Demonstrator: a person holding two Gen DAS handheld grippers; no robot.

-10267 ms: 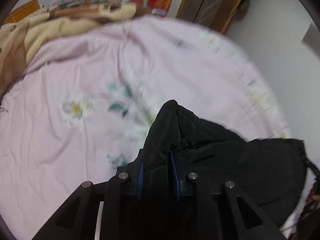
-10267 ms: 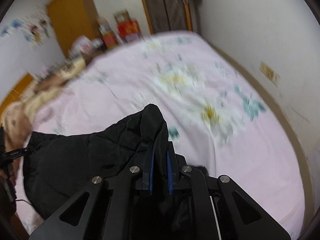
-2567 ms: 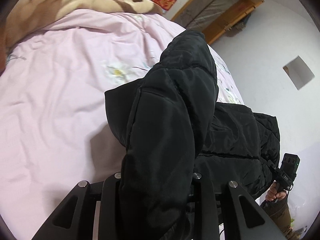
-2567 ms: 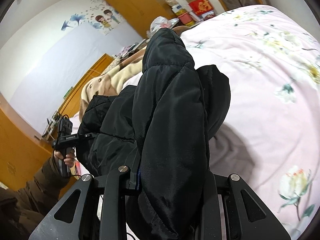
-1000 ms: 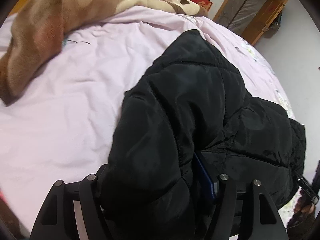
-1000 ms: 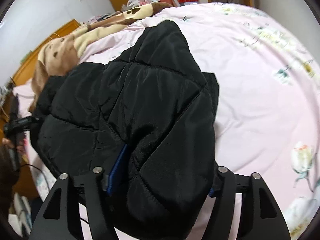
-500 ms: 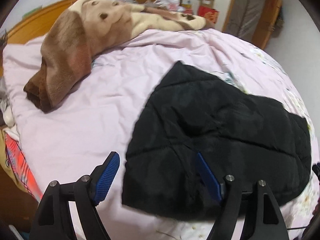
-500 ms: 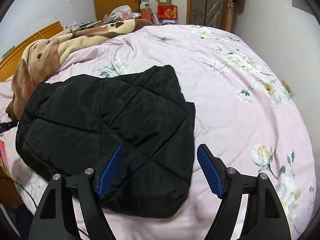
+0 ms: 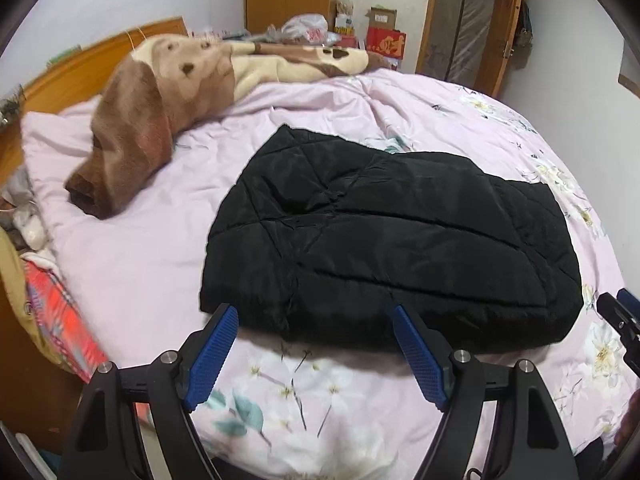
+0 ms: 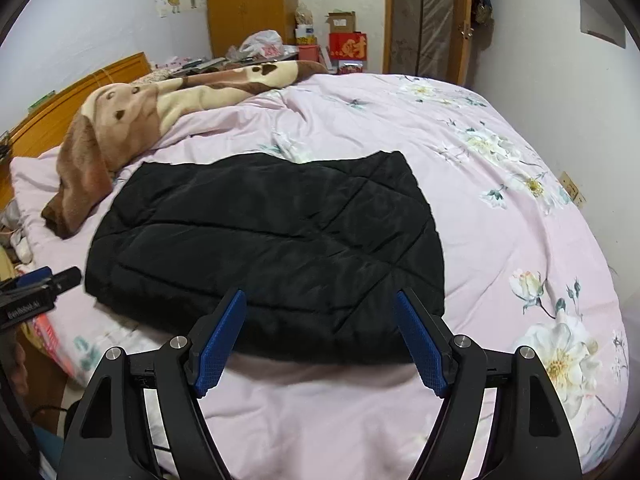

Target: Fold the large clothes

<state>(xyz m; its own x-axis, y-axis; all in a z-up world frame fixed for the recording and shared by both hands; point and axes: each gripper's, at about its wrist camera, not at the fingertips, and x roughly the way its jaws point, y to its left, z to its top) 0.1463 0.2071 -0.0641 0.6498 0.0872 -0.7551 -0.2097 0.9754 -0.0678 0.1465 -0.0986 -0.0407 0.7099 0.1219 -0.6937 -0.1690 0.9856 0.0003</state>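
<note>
A black quilted jacket (image 9: 400,240) (image 10: 272,240) lies folded flat on the pink flowered bedspread (image 9: 140,280) (image 10: 500,240). My left gripper (image 9: 313,312) hovers above and just short of the jacket's near edge. Its jaws are still opening, with nothing between the blue pads (image 9: 212,350). My right gripper (image 10: 321,296) stands open in the same way over the jacket's near edge, pads (image 10: 420,344) bare. Each gripper shows at the rim of the other's view: the right one (image 9: 618,312) and the left one (image 10: 40,280).
A brown and cream fleece blanket (image 9: 160,100) (image 10: 120,120) is heaped toward the wooden headboard (image 9: 80,72). Boxes and bags (image 10: 344,48) stand beyond the bed by a wardrobe (image 10: 248,4) and a door. A red patterned cloth (image 9: 56,312) hangs at the bed's left edge.
Both grippers let go of the jacket and drew back and up from it. The jacket, draped over the jaws a second ago, now lies flat on the bed.
</note>
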